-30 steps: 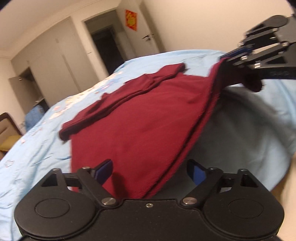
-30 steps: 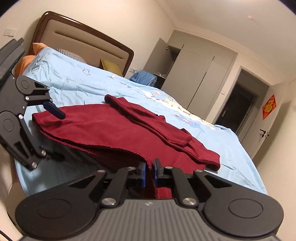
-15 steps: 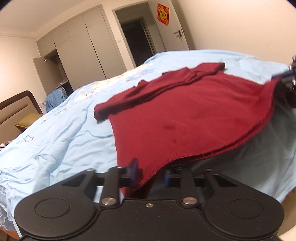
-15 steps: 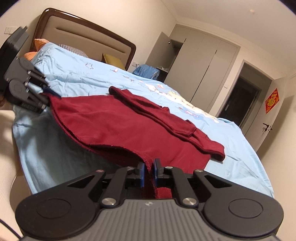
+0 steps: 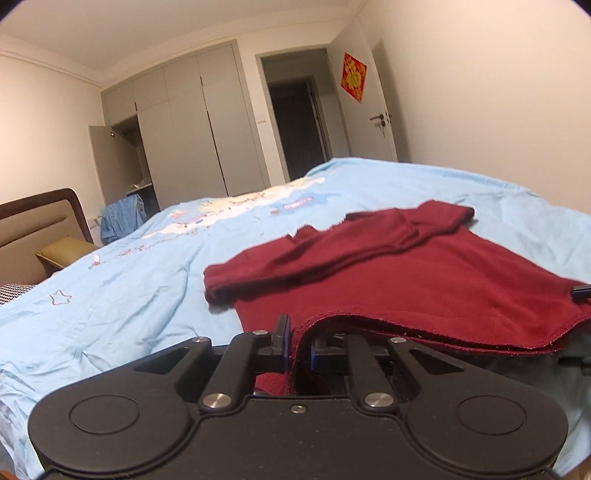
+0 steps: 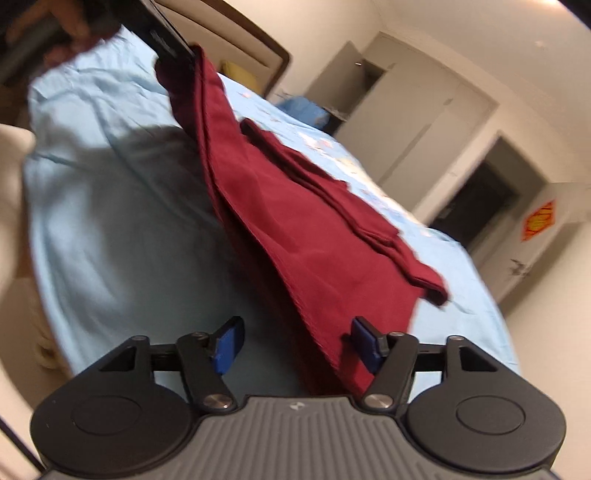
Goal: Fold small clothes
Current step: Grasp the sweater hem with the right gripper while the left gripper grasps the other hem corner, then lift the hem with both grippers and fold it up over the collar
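A dark red long-sleeved garment (image 5: 424, 280) lies on the light blue bed sheet (image 5: 147, 280), its sleeves folded across the body. My left gripper (image 5: 297, 347) is shut on the near hem, and the cloth rises out from between its fingers. In the right wrist view that same left gripper (image 6: 177, 51) holds the far corner of the garment (image 6: 303, 221) raised above the bed. My right gripper (image 6: 295, 345) stands open, its blue pads (image 6: 227, 343) wide apart, and the loose hem hangs between them. One right fingertip (image 5: 581, 292) shows at the edge of the left wrist view.
A brown headboard (image 5: 40, 218) and a yellow pillow (image 5: 62, 251) are at the bed's left end. Grey wardrobes (image 5: 184, 129), a dark doorway (image 5: 299, 122) and a white door with a red decoration (image 5: 354, 75) line the far wall. A hand (image 6: 70, 26) holds the left gripper.
My left gripper shut on the hem and lifted its corner. My right gripper, shut on the garment in the earlier frames, has opened and let the cloth go.
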